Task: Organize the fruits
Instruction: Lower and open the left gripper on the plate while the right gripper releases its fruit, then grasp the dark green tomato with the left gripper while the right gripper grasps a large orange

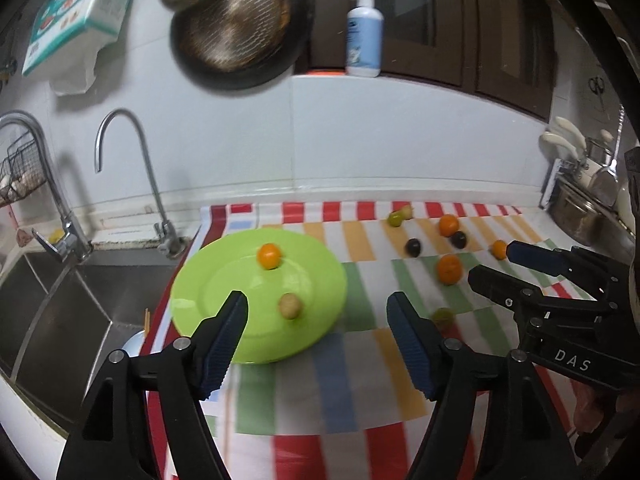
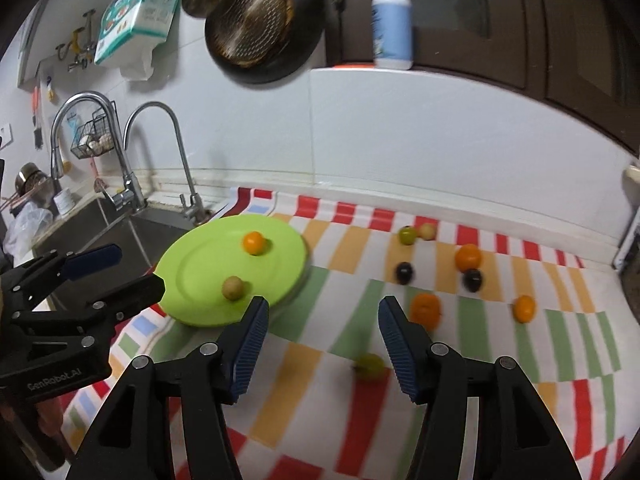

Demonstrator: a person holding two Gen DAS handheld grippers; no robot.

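A green plate [image 1: 224, 280] [image 2: 188, 264] lies on the striped cloth by the sink. It holds a small orange [image 1: 269, 255] [image 2: 253, 242] and a tan round fruit [image 1: 289, 306] [image 2: 233, 287]. Loose fruits lie to the right on the cloth: oranges [image 1: 449, 269] [image 2: 426, 309], dark plums [image 1: 413, 246] [image 2: 404, 272], green fruits [image 1: 443, 317] [image 2: 369, 365]. My left gripper [image 1: 316, 312] is open and empty, just in front of the plate. My right gripper [image 2: 320, 320] is open and empty, above the cloth near the closest green fruit; it also shows in the left wrist view [image 1: 496, 264].
A steel sink [image 1: 52, 304] with two taps [image 1: 132, 176] lies left of the cloth. A dark pan [image 1: 236, 28] and a tissue box [image 1: 80, 12] hang on the wall. A soap bottle [image 1: 364, 36] stands on a ledge. A utensil rack [image 1: 580, 184] is at the right.
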